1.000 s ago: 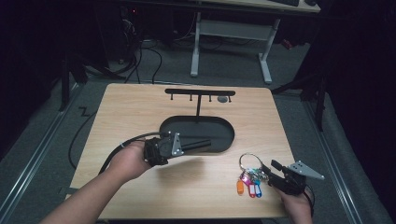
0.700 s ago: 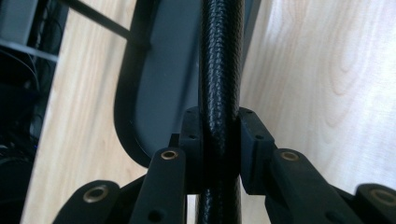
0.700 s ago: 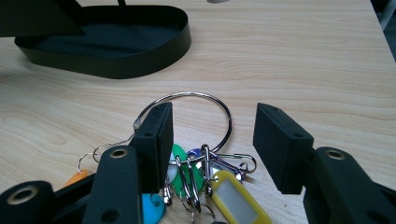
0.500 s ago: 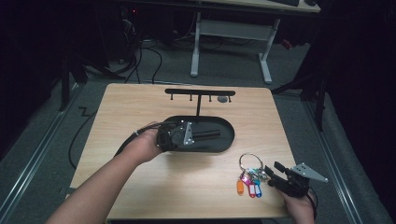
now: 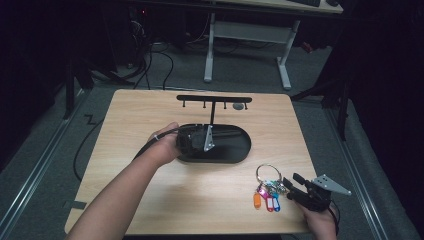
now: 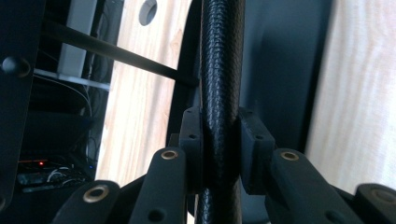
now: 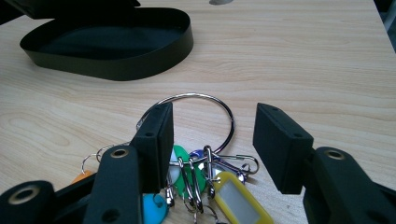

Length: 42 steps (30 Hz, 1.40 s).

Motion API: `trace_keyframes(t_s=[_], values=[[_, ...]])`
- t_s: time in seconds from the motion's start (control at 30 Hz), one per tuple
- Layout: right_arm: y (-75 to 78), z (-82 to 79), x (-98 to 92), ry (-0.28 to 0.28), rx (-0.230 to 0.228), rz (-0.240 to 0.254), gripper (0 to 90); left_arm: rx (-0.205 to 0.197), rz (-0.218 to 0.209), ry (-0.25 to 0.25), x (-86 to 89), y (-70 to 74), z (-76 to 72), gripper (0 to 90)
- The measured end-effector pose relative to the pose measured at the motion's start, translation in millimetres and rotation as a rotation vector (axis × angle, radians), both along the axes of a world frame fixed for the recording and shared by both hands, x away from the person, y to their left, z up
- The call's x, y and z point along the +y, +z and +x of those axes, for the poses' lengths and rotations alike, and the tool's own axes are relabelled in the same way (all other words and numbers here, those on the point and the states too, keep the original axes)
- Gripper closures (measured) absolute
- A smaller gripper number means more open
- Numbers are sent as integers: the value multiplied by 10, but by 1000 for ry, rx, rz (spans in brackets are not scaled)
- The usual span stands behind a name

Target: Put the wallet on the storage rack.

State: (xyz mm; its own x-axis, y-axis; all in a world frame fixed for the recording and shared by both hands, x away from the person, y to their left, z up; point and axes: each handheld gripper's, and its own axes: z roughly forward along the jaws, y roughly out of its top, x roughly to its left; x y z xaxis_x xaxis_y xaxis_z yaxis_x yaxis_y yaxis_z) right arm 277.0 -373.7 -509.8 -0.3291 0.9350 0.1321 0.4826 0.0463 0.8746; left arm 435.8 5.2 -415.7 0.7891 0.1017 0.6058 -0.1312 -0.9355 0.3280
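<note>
Key ring (image 7: 196, 122) | right gripper view: between open fingers (image 7: 282, 144), tags underneath

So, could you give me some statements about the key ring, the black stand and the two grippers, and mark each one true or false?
1. The left gripper has its fingers closed on the black textured post of the stand. True.
2. The large silver metal key ring hangs on a hook of the stand. False: it lies flat on the light wooden table.
3. The right gripper stands open over the ring. True.
4. The black oval tray holds the coloured plastic key tags. False: the tags lie on the table beside it.
</note>
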Motion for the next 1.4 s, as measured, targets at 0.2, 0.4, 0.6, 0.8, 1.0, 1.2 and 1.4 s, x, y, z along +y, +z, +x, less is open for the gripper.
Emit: trace_keyframes(t_s=[0.2,0.4,0.6,0.8,1.0,1.2,1.4], values=[[-2,1,-4,-1,2,4,486,-11,-4,8,-47,-66,115,745],[-10,4,-14,-3,5,14,486,-11,-12,11,-67,-98,201,745],[-9,-4,-22,-4,5,20,486,-16,-11,17,-75,-122,255,745],[-13,-8,-26,-5,6,19,485,-16,-10,5,-71,-177,294,745],[-23,-9,-35,-4,9,20,485,-10,2,12,-75,-274,334,745],[-31,-5,-31,-3,15,19,485,-37,45,-17,-88,-364,344,743],[-40,0,-30,-1,19,19,484,-33,63,-30,-72,-416,351,738]])
